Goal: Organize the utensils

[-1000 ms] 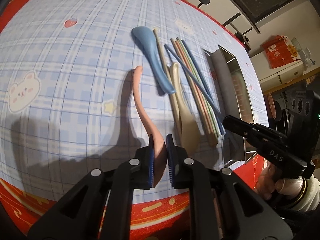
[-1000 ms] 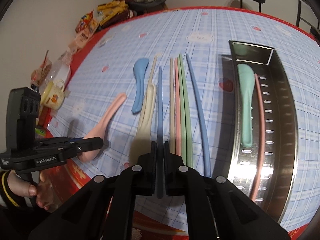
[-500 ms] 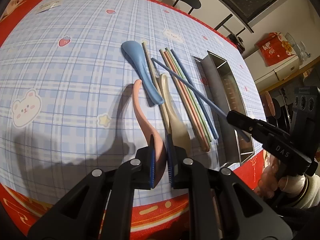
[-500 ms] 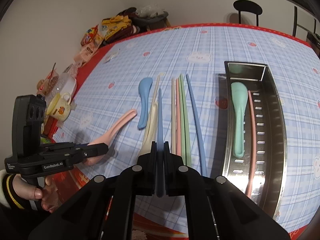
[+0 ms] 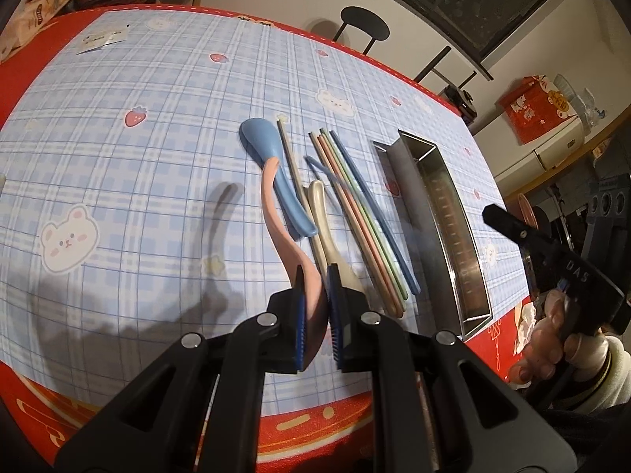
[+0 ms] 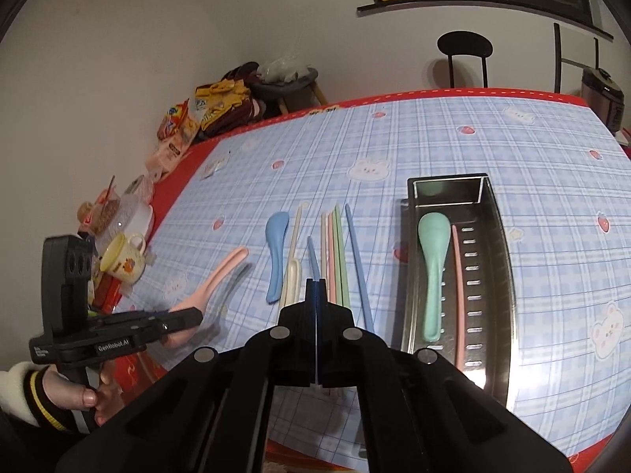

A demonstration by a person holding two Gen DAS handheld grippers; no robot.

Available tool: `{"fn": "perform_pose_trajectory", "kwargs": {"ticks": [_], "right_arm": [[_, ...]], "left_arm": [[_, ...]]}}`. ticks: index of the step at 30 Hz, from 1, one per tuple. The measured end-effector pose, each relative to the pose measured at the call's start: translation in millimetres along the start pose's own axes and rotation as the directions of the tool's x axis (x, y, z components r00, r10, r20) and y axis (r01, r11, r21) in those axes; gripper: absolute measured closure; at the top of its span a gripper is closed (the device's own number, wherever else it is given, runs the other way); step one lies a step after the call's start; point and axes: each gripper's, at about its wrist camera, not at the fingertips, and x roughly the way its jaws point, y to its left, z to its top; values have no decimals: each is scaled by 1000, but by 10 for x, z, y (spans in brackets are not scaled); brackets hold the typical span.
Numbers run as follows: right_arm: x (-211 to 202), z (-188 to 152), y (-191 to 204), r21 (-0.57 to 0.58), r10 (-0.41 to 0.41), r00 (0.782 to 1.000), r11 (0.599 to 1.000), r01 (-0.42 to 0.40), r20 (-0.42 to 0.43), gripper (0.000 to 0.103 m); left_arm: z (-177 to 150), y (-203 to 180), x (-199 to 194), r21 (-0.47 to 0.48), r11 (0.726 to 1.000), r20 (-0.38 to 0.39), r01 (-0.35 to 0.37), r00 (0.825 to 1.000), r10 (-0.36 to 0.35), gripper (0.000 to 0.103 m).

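Note:
My left gripper (image 5: 316, 276) is shut on the bowl of a pink spoon (image 5: 276, 216) and holds it lifted above the table; it shows at the left of the right wrist view (image 6: 221, 276). My right gripper (image 6: 316, 283) is shut on a blue chopstick (image 6: 312, 260), also lifted, blurred in the left wrist view (image 5: 327, 175). On the table lie a blue spoon (image 6: 276, 252), a cream spoon (image 6: 291, 280), a cream chopstick (image 6: 295, 228), several pastel chopsticks (image 6: 335, 252) and another blue chopstick (image 6: 357, 260). The steel tray (image 6: 501, 260) holds a green spoon (image 6: 433, 268) and a pink chopstick (image 6: 459, 287).
A yellow cup (image 6: 124, 260), jars and snack packs (image 6: 197, 118) crowd the table's left edge. A black chair (image 6: 465, 51) stands behind the table. The red table edge (image 5: 315, 429) is close in front of me.
Both grippers have risen away from the table. The pink spoon and the blue chopstick came up with them; the spoon's handle now hangs over the blue spoon.

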Motion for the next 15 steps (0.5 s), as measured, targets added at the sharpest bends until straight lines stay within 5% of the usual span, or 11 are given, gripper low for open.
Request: {"fn": "perform_pose_trajectory", "kwargs": {"ticks": [7,15], "right_arm": [[238,-55,21,-51,-40,992,998,34,-120,102],[877,-202,240,-335,-160,930,941,42,-331,91]], "left_arm": [[-10,0,63,-6,1000,-12,0,1000,-1,89],[-64,79,84,-31,1000,-19,6,1000,-6,89]]}}
